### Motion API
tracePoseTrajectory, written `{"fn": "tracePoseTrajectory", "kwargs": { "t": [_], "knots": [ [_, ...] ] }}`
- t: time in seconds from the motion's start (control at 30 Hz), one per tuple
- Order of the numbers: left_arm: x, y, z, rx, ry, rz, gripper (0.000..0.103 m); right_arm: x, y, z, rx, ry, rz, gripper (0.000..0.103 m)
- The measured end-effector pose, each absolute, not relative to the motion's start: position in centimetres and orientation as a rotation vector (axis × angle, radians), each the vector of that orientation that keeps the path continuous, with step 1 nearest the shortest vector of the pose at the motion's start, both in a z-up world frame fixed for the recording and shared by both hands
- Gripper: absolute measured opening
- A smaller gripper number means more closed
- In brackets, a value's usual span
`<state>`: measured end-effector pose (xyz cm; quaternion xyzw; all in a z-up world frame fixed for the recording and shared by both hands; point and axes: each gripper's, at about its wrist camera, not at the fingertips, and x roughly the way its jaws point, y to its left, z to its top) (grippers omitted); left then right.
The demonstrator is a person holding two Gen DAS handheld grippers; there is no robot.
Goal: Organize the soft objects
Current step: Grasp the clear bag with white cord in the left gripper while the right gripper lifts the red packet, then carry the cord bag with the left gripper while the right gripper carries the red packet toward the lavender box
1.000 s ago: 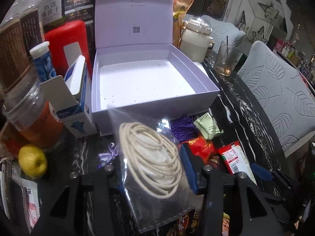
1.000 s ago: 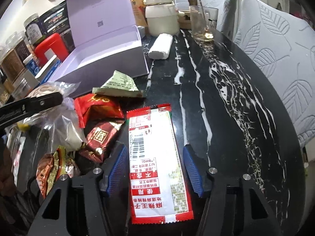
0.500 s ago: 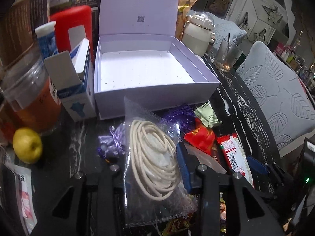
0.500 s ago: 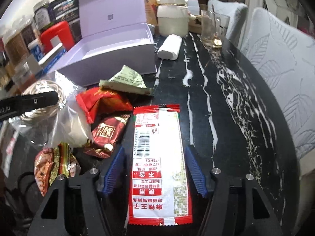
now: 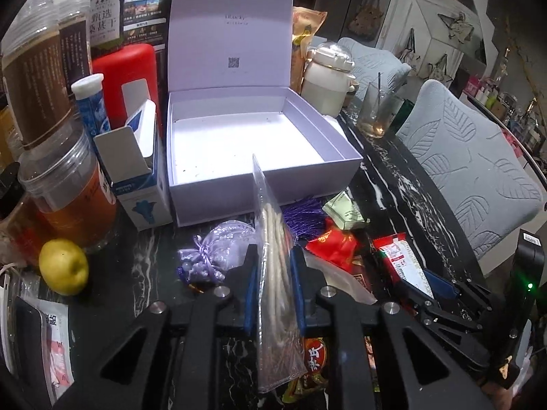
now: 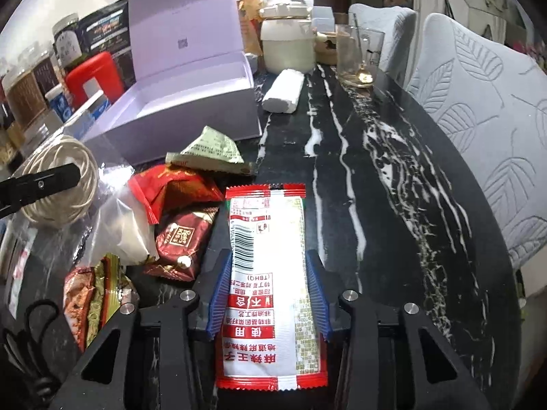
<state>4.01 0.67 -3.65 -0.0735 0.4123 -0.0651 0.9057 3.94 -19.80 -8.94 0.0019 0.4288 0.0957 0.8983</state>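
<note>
- Two packets are gripped at once. The left gripper (image 5: 272,288) is clamped on a clear bag (image 5: 273,294) that holds a coil of cream cord (image 5: 275,239); the bag stands on edge between the blue pads, just in front of the box.
- The right gripper (image 6: 268,295) has just been closing; its pads press both long edges of a red-and-white sachet (image 6: 266,273), which lies flat on the black marble table (image 6: 393,205).
- Loose beside the sachet: a red wrapper (image 6: 171,188), a dark red packet (image 6: 184,235) and a green sachet (image 6: 208,152).
- A lilac drawstring pouch (image 5: 213,253) lies left of the bag.
- The white box (image 5: 259,177) stands with its lid upright; only specks lie on its floor.
- Left of the box: an open blue-and-white carton (image 5: 133,171), a jar (image 5: 68,198) of amber contents, a yellow fruit (image 5: 63,266).
- Behind, a drinking glass (image 5: 377,109) holds a little liquid.
</note>
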Motion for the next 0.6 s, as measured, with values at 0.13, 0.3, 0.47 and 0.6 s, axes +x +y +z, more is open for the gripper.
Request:
{"fn": "tracePoseTrajectory", "kwargs": {
  "t": [0.13,0.3,0.47,0.6],
  "knots": [
    [3.4,0.8,-3.1,-0.154,0.832,-0.143,0.018,3.2,-20.4,-8.1,0.021,0.878,0.194,0.042],
    [2.1,0.4,-2.0,-0.123,0.776,-0.131,0.018,2.2,-20.7,-7.2,0.028,0.861,0.185,0.042],
    [0.7,0.2,-0.7,-0.121,0.742,-0.145,0.018,0.9,-20.5,-6.1,0.023,0.838,0.196,0.042],
    [-0.7,0.2,-0.4,-0.123,0.728,-0.145,0.018,-0.2,-20.4,-5.3,0.018,0.81,0.206,0.042]
  ]
}}
